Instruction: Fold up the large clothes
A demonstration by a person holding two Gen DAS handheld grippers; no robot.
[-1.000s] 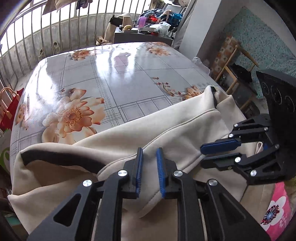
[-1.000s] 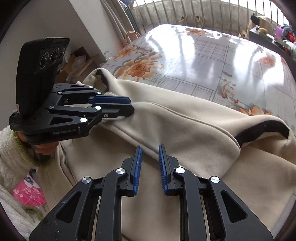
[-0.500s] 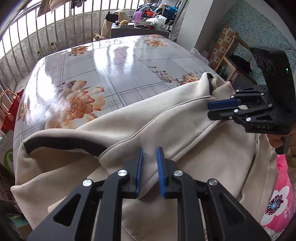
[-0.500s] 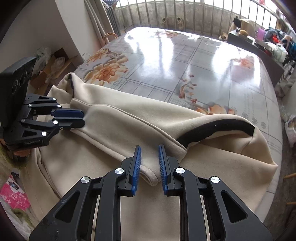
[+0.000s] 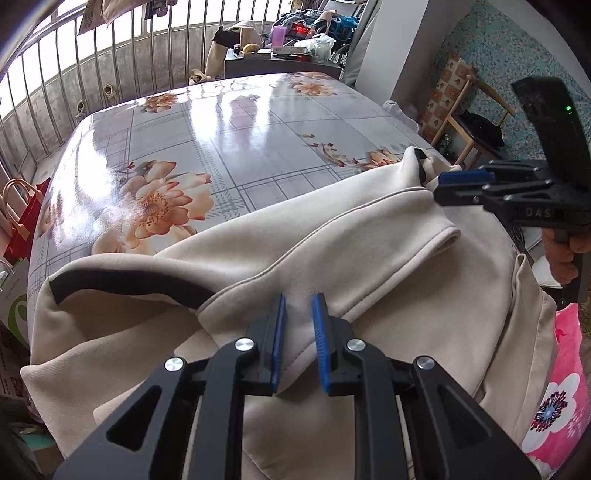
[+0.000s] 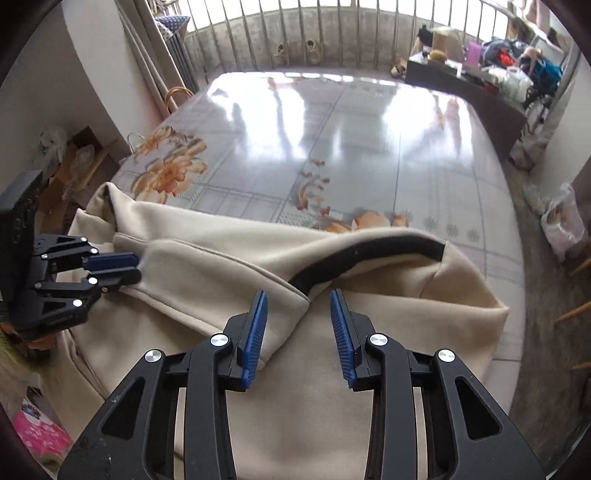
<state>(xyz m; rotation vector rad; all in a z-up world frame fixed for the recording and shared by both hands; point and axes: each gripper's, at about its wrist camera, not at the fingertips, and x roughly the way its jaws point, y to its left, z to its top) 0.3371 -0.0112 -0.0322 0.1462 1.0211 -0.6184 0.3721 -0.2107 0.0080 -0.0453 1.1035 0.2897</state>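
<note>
Your left gripper (image 5: 297, 341) points down at cream garment (image 5: 332, 236) spread over near edge of floral table (image 5: 229, 122). Its blue-padded fingers (image 5: 277, 343) stand close together with fold of fabric pinched between them. Black trim (image 5: 122, 282) curves at left. At right, your right gripper (image 5: 448, 186) sits at garment's far corner, hand (image 5: 561, 254) on its handle.

Floral table (image 5: 236, 122) – railing (image 6: 332, 33) behind, cluttered dark cabinet (image 5: 280, 66) beyond.
</note>
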